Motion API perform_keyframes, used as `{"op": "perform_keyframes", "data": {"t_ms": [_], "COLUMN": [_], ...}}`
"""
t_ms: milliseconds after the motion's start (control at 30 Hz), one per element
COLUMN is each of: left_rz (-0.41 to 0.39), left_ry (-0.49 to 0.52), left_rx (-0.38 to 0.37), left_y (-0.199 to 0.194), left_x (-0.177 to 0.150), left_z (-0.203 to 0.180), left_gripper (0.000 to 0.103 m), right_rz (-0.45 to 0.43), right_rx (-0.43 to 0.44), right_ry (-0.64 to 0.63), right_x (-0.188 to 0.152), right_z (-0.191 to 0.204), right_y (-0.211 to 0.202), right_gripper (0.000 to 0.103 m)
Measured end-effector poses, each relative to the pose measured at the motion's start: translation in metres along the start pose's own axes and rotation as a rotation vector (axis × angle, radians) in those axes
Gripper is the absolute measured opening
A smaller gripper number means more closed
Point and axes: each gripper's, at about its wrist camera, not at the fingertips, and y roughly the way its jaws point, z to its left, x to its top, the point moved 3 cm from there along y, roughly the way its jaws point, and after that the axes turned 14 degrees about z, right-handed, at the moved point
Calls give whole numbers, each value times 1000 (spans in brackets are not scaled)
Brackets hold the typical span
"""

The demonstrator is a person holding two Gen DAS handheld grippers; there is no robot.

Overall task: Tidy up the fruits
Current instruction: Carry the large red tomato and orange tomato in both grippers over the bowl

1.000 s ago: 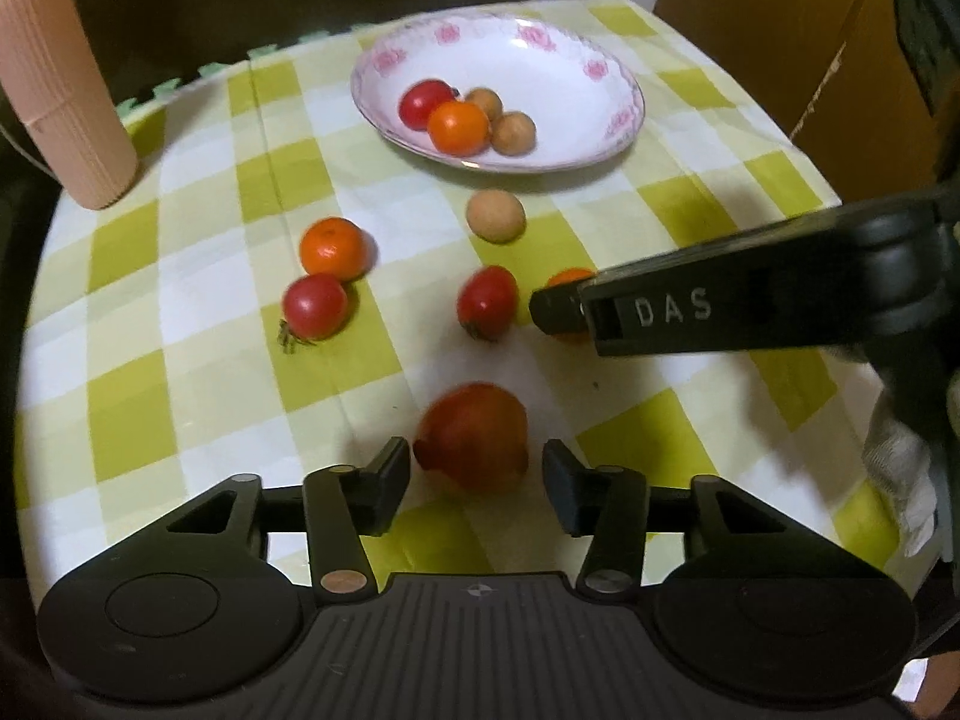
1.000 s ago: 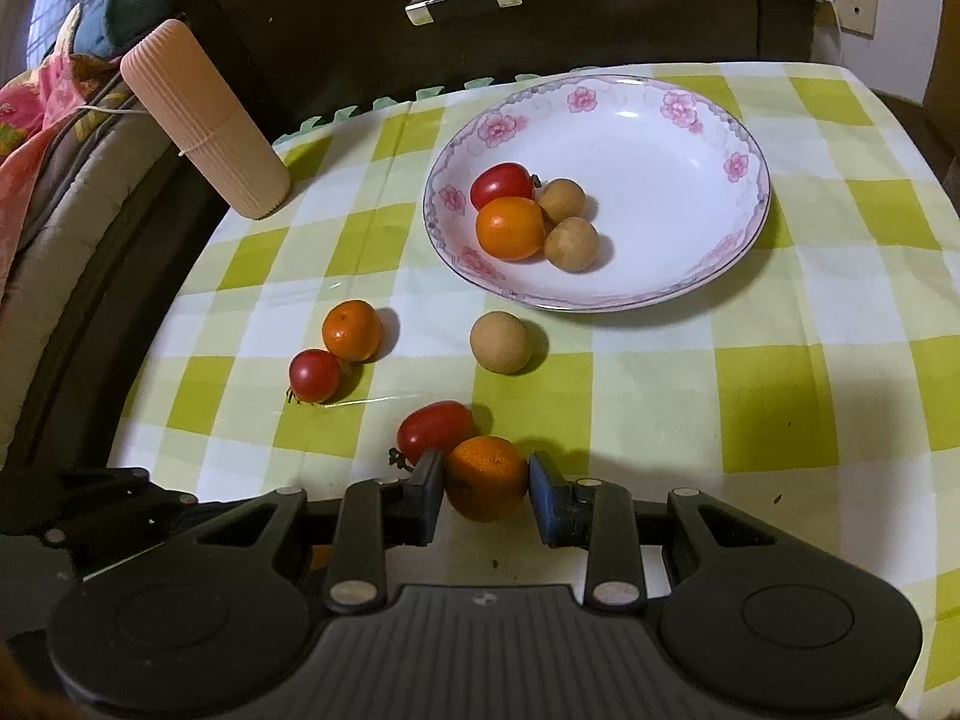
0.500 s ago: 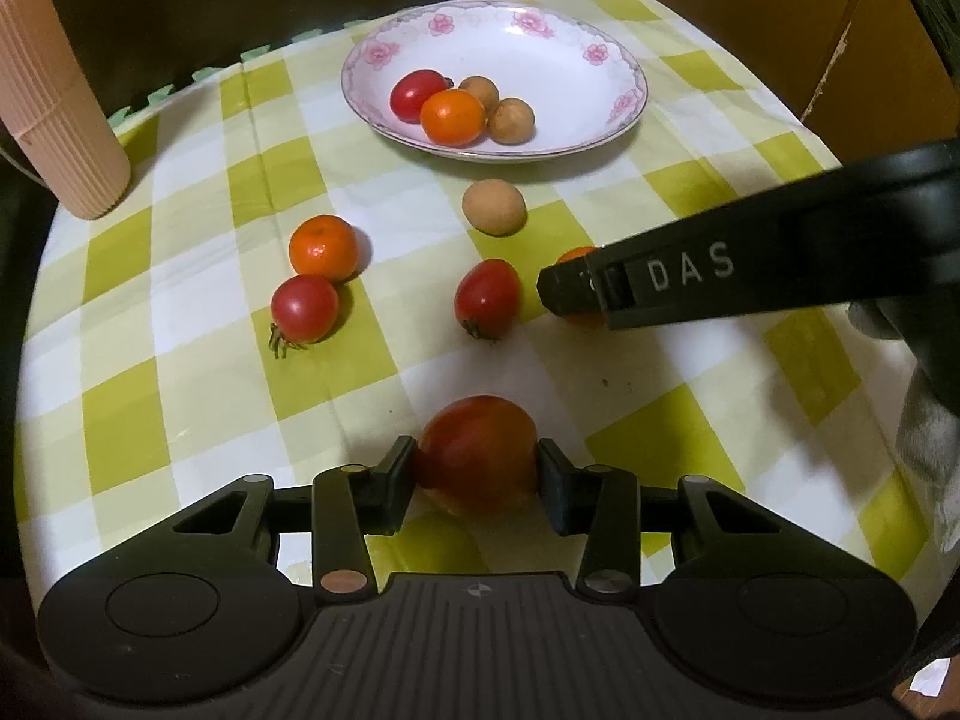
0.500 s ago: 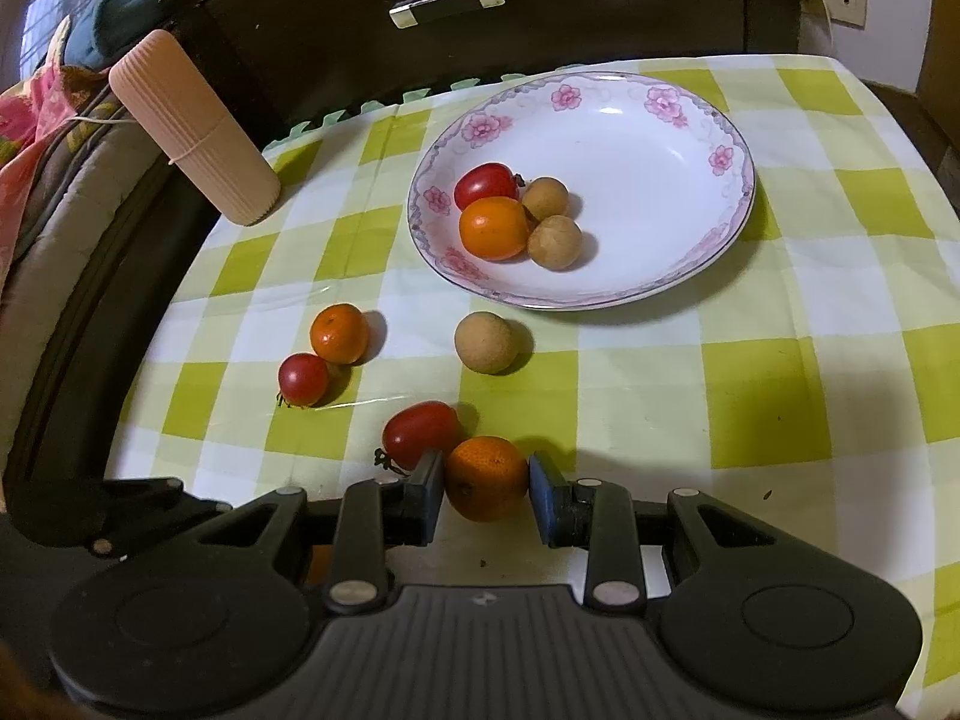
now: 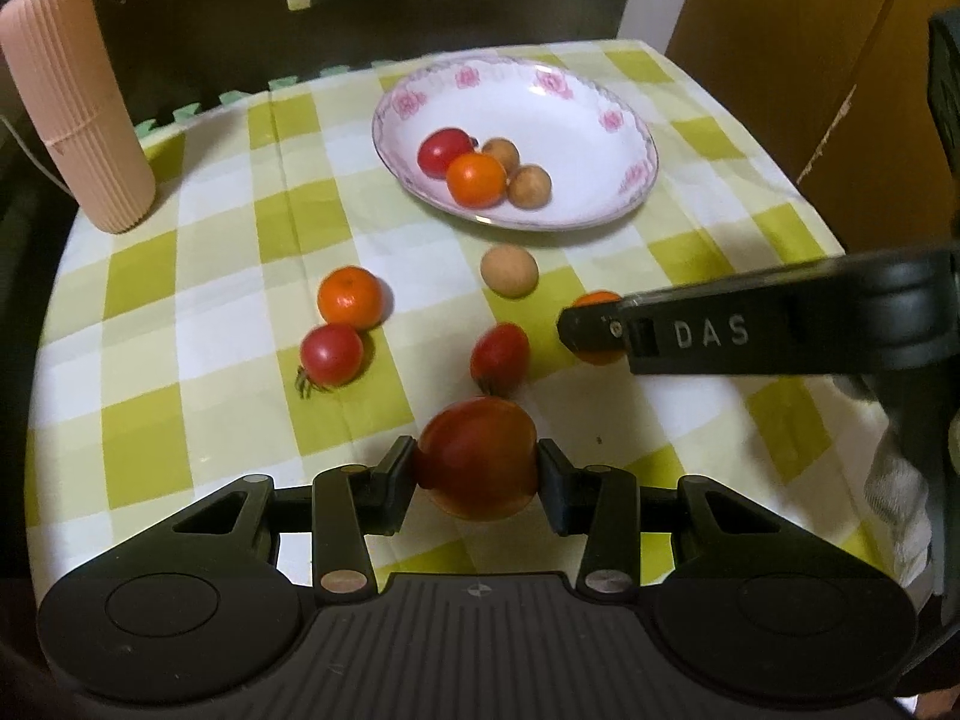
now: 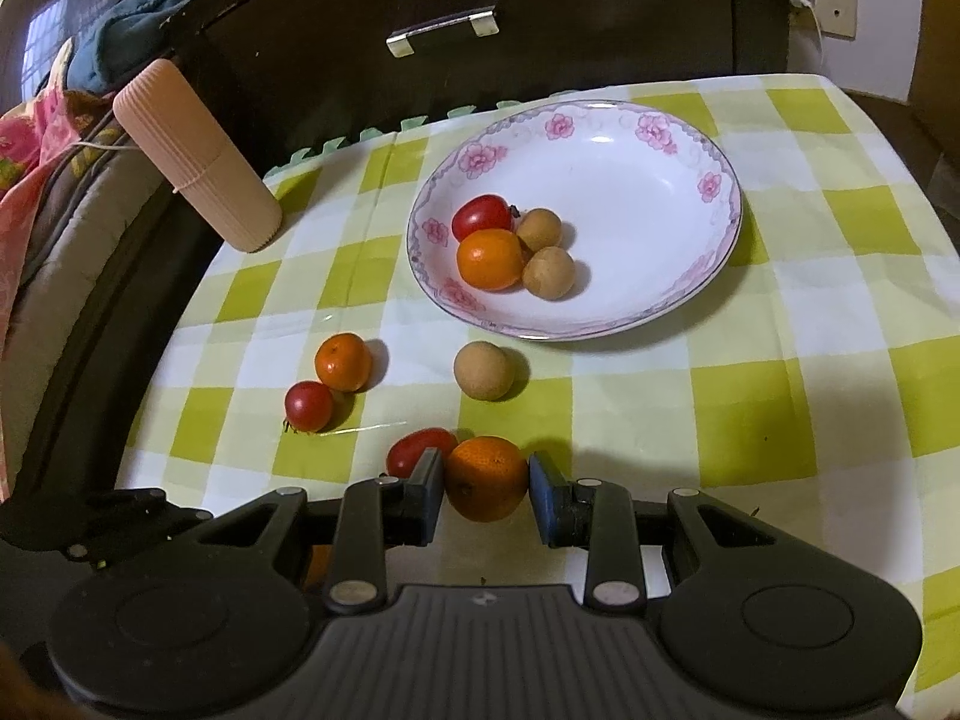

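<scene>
My left gripper [image 5: 477, 471] is shut on a large red tomato [image 5: 477, 444] near the front edge of the checked tablecloth. Further right, my right gripper [image 6: 486, 483] is shut on a small orange [image 6: 487, 468]; in the left wrist view its black finger [image 5: 606, 333] hides most of that orange [image 5: 594, 300]. A white flowered plate [image 6: 648, 192] at the back holds a tomato, an orange and two brown fruits. Loose on the cloth lie an orange [image 6: 343, 361], a small tomato [image 6: 309, 406], another tomato [image 6: 414, 450] beside my right gripper, and a brown round fruit [image 6: 484, 371].
A pink ribbed cylinder [image 5: 78, 102] stands at the table's back left corner. A dark cabinet with a metal handle [image 6: 444, 30] is behind the table. Cushions and cloth lie off the left edge. A brown board stands at the back right.
My left gripper's jaws have closed onto the large red tomato, which stood free between them before. The right gripper has kept its hold on the small orange without moving.
</scene>
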Motion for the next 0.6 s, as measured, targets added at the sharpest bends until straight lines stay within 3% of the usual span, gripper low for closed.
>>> {"op": "perform_keyframes", "data": {"t_ms": [600], "left_rz": [-37], "left_ry": [-16], "left_rx": [-2], "left_y": [-6], "left_x": [19], "left_z": [2], "left_gripper": [50], "right_rz": [-10], "right_rx": [-21], "right_ry": [31], "right_x": [-4], "right_z": [-13], "right_y": [-7], "right_gripper": [30]}}
